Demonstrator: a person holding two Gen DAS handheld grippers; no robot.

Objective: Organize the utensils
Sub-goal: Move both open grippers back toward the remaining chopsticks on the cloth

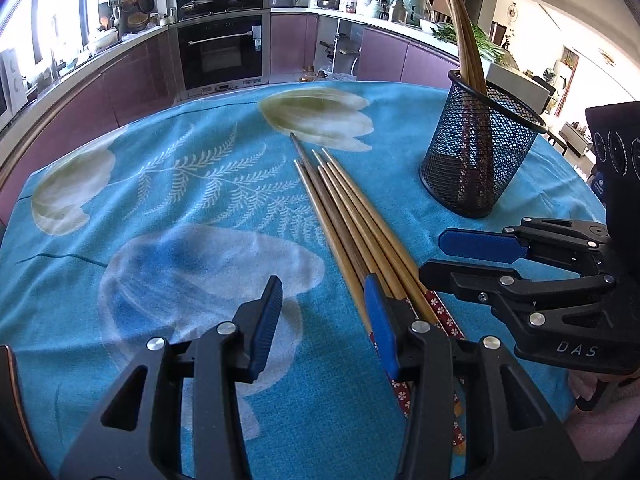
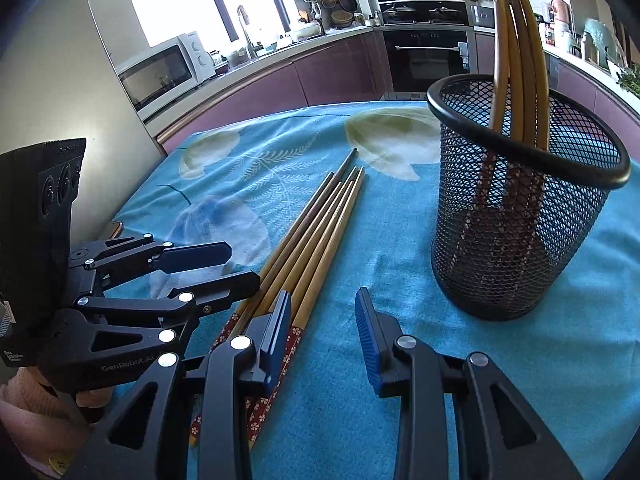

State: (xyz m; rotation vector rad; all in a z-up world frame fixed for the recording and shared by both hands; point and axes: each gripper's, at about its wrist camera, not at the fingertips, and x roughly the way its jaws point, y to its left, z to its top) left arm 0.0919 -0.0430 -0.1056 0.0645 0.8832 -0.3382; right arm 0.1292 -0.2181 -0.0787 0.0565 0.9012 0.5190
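Sorting is partly done: three chopsticks stand in the mesh cup point(image 1: 478, 156) on the desk point(image 1: 200, 208); five loose chopsticks point(image 1: 352, 216) lie beside it. Left gripper point(image 1: 326, 326) and right gripper point(image 2: 322, 342) hover, jaws part open, holding nothing.

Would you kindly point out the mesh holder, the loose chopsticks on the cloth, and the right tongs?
mesh holder point(image 2: 516, 240): right wrist view, front of its mesh wall.
loose chopsticks point(image 1: 352, 216): left wrist view, middle of the bundle.
right tongs point(image 2: 324, 336): right wrist view, midway between its fingertips.
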